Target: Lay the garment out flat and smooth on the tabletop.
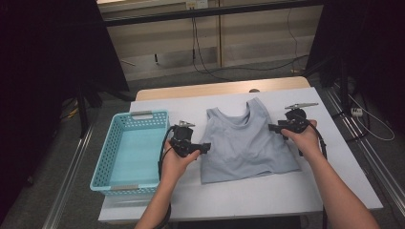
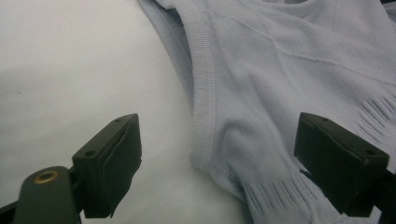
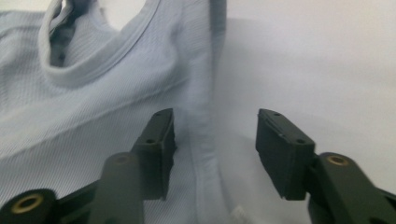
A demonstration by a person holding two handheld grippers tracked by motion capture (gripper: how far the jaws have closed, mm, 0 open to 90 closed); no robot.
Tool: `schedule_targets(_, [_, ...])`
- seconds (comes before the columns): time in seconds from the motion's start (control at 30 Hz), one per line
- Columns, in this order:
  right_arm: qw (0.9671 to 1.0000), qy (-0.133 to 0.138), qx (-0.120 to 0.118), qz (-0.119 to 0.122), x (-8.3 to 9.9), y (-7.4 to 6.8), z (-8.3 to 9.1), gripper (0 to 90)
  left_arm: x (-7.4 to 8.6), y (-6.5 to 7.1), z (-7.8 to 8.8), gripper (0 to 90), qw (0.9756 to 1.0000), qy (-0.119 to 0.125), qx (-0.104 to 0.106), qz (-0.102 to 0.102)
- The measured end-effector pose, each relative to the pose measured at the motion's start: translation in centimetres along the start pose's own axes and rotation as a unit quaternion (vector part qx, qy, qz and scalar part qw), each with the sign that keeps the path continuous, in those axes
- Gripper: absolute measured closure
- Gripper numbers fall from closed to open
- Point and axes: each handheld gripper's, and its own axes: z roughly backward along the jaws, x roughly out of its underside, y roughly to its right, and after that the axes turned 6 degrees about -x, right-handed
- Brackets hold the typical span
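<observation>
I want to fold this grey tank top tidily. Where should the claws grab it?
Grip the tank top at its ribbed armhole edges, the left claw from its left side, the right claw from its right: it lies flat, and both open claws already straddle those edges.

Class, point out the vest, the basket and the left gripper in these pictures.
vest (image 1: 243, 143), high view, middle of its front.
basket (image 1: 105, 153), high view, left wall.
left gripper (image 2: 217, 154), left gripper view, midway between its fingertips.

tank top (image 1: 243, 143) mid-table (image 1: 305, 191) | basket (image 1: 107, 160) left of it, on table's left edge
</observation>
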Motion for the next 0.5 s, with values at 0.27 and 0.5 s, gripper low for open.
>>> schedule_targets(0.27, [0.9991,0.042,0.006,0.004,-2.4,-0.4,0.0,43.2,-0.1,0.0,0.0,15.1,1.0,0.002,-0.001,0.0])
schedule_targets(0.5, [0.9979,0.063,0.007,-0.017,-5.2,-0.5,-2.1,54.5,0.0,0.2,-0.1,15.2,1.0,-0.004,0.002,-0.003])
